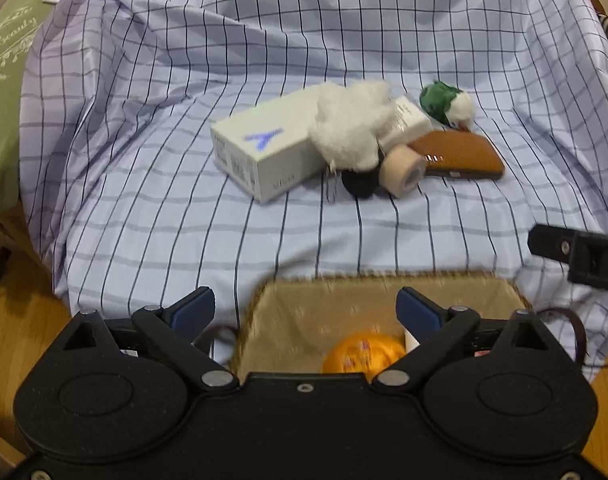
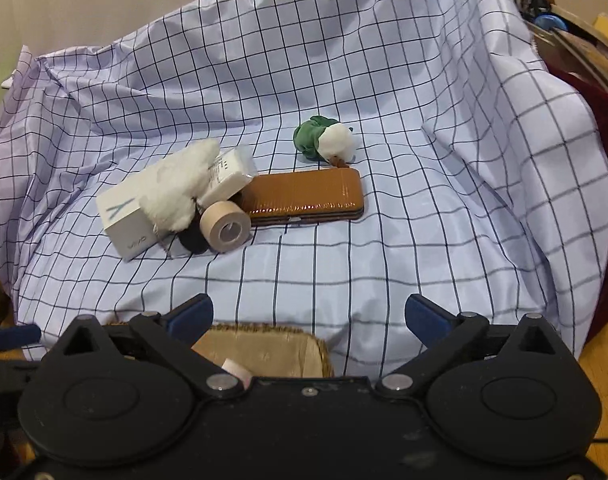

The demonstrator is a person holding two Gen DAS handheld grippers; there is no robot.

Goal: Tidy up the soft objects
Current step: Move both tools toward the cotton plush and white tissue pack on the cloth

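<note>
A fluffy white plush (image 1: 352, 128) (image 2: 175, 192) lies across a white box (image 1: 259, 152) (image 2: 121, 220) in the middle of the checked cloth. A green and white plush (image 1: 448, 104) (image 2: 324, 142) rests further right, apart from both grippers. Near the front stands a tan lined basket (image 1: 384, 280) (image 2: 304, 336) with an orange soft thing (image 1: 362, 354) and a pale roll (image 2: 237, 372) inside. My left gripper (image 1: 306, 300) hangs open over the basket, nothing between its pads. My right gripper (image 2: 310, 308) stands open above the basket's right edge, also empty.
A beige tape roll (image 2: 225, 228), a black round object (image 1: 360, 184), a small white box (image 2: 231, 176) and a brown ribbed case (image 2: 304, 196) crowd around the white plush. The cloth (image 2: 384, 80) rises in folds behind. Wooden floor (image 1: 19, 320) shows on the left, clutter (image 2: 564, 40) at far right.
</note>
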